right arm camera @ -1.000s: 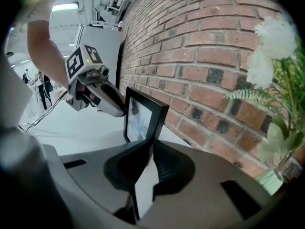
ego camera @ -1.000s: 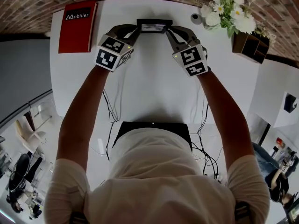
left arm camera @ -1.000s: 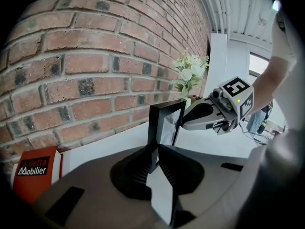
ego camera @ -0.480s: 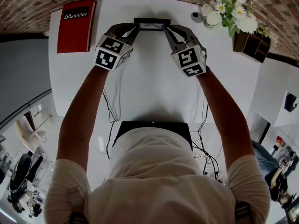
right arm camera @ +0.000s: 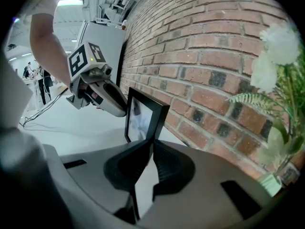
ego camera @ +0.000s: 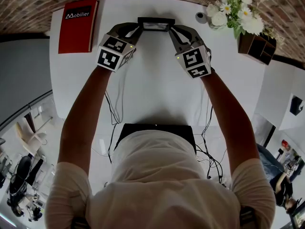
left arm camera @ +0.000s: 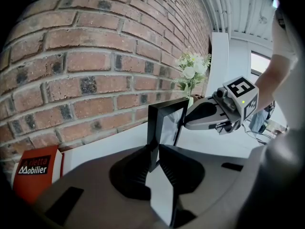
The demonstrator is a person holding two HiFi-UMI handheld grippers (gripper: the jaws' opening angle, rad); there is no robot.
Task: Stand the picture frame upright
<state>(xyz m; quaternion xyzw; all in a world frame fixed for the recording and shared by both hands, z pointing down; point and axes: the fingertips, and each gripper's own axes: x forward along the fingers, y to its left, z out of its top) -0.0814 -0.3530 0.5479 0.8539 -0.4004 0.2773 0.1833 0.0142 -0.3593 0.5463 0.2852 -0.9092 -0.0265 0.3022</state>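
Observation:
A black picture frame [ego camera: 156, 24] stands upright near the far edge of the white table [ego camera: 157, 89], close to the brick wall. My left gripper [ego camera: 138, 28] grips its left edge and my right gripper [ego camera: 172, 28] grips its right edge. In the left gripper view the frame [left arm camera: 167, 123] rises from between the dark pads [left arm camera: 138, 171], which touch its edge while the jaws are opening slightly. In the right gripper view the frame [right arm camera: 143, 116] is pinched between the pads [right arm camera: 167, 163], and the picture glass faces the person.
A red booklet [ego camera: 77, 25] lies at the table's far left. A small round object [ego camera: 200, 18], a vase of white flowers [ego camera: 233, 11] and a wooden organizer [ego camera: 257, 46] sit at the far right. Cables [ego camera: 114, 113] hang over the near edge.
Both grippers and the frame have shifted slightly farther toward the wall. The grip on both edges looks the same.

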